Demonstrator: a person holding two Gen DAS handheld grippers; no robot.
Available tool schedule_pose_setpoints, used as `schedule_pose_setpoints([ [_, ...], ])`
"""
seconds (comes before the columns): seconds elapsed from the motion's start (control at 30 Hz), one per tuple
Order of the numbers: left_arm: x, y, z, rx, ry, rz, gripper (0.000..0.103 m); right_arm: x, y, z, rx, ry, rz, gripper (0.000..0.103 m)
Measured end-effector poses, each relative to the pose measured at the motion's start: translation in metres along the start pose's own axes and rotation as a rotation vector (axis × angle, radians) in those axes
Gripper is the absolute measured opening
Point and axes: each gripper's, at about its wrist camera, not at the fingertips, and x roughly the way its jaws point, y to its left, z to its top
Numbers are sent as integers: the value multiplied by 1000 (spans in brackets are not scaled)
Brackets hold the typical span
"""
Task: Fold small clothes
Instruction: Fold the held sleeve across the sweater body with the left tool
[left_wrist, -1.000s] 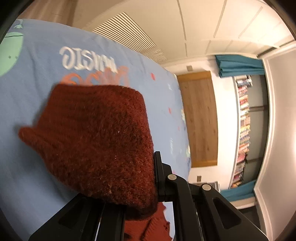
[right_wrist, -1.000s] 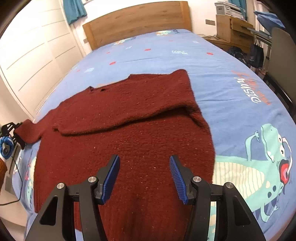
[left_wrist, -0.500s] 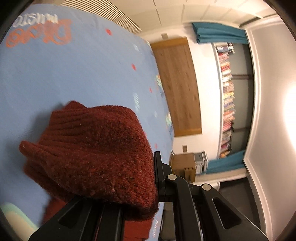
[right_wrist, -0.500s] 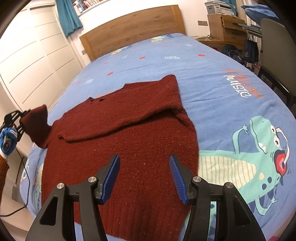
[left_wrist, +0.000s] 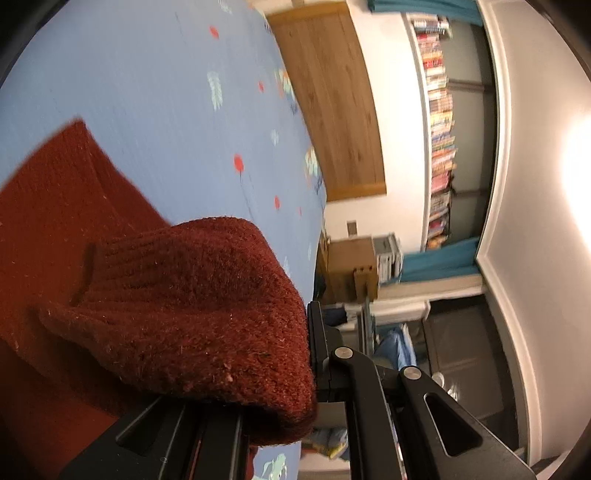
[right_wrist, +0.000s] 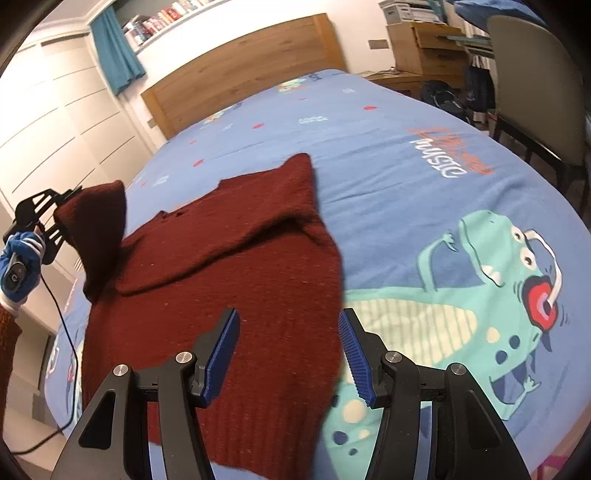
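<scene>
A dark red knitted sweater (right_wrist: 236, 266) lies spread on the blue printed bedcover (right_wrist: 406, 206), its right sleeve folded across the chest. My left gripper (right_wrist: 55, 210) is shut on the cuff of the left sleeve (right_wrist: 99, 225) and holds it lifted above the sweater's left edge. In the left wrist view the sleeve cuff (left_wrist: 192, 302) drapes over the left gripper (left_wrist: 291, 350) and hides one finger, with the sweater body (left_wrist: 55, 192) below. My right gripper (right_wrist: 288, 317) hangs open above the sweater's lower part, holding nothing.
A wooden headboard (right_wrist: 240, 74) stands at the far end of the bed. A chair (right_wrist: 535, 81) and a wooden desk (right_wrist: 417, 40) are at the right. White wardrobe doors (right_wrist: 55, 122) run along the left. A gloved hand (right_wrist: 18, 266) and a cable (right_wrist: 62, 317) are at the left edge.
My left gripper has carried the sleeve cuff up off the bed's edge and in toward the sweater body. The right gripper has drifted slightly, still open.
</scene>
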Motion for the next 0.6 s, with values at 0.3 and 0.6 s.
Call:
schedule_pose_setpoints([
  [0.3, 66, 31, -56, 69, 156, 209, 6, -3, -26, -4, 32, 9, -21, 57],
  [0.6, 76, 57, -98, 146, 269, 358, 13, 2, -30, -6, 36, 18, -17, 57],
])
